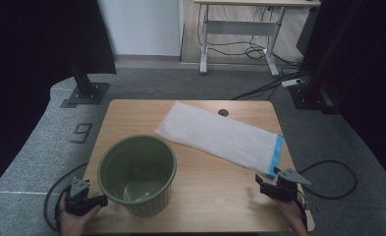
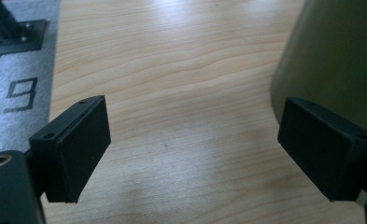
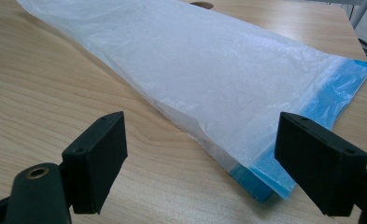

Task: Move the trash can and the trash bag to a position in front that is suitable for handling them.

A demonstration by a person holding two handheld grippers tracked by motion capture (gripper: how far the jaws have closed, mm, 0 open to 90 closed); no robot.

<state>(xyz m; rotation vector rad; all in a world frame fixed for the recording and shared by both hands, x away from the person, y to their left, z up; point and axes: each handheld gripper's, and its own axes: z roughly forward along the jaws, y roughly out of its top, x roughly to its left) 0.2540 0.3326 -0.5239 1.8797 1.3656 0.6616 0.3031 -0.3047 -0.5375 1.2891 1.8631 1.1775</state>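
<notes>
An olive-green bin (image 1: 137, 173) stands empty on the wooden table (image 1: 215, 187), near its front left. A flat white plastic bag (image 1: 220, 136) with a blue band at one end (image 1: 277, 155) lies across the back right. My left gripper (image 1: 88, 199) rests at the table's front left edge, open, with the bin's wall (image 2: 335, 60) just beside its right jaw. My right gripper (image 1: 271, 185) is open at the front right, a little short of the bag's blue end (image 3: 333, 93). In the gripper views, the left gripper (image 2: 195, 149) and the right gripper (image 3: 200, 158) each hold nothing between the jaws.
Grey carpet with a marked "9" (image 1: 82, 132) surrounds the table. A black stand base (image 1: 87, 93) sits at the back left, another desk (image 1: 239, 29) with cables behind. A cable hole (image 1: 223, 112) lies at the table's far edge.
</notes>
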